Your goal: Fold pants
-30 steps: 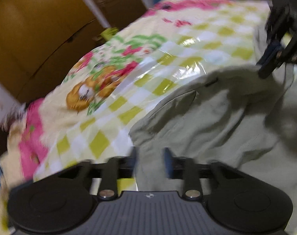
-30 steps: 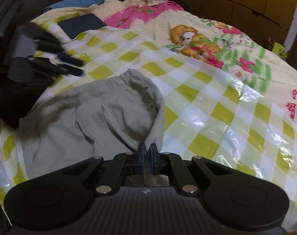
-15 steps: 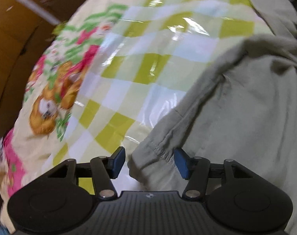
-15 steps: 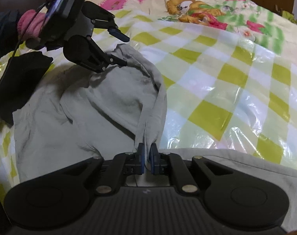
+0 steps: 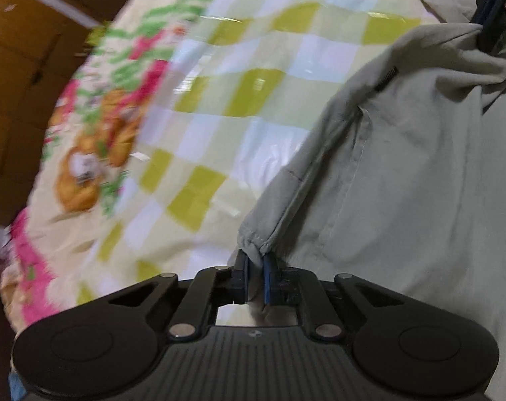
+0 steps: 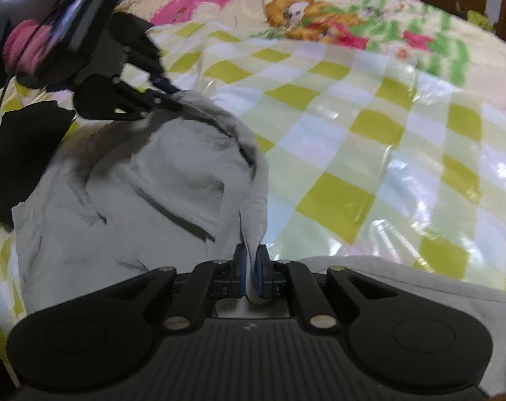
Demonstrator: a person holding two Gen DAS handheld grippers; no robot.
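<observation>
Glossy plastic sheeting, checked yellow-green and white, covers the bed (image 6: pixel 369 153) ahead of both grippers. Soft grey-green woven pants (image 5: pixel 419 173) lie crumpled on it, directly ahead of each gripper. The left gripper (image 5: pixel 255 275) has just closed its jaws, which stood open around the hemmed corner half a second ago; it now pinches that stitched corner. The right gripper (image 6: pixel 251 275) is clamped on a bunched fabric edge. With both corners secured, the fold can likely begin.
</observation>
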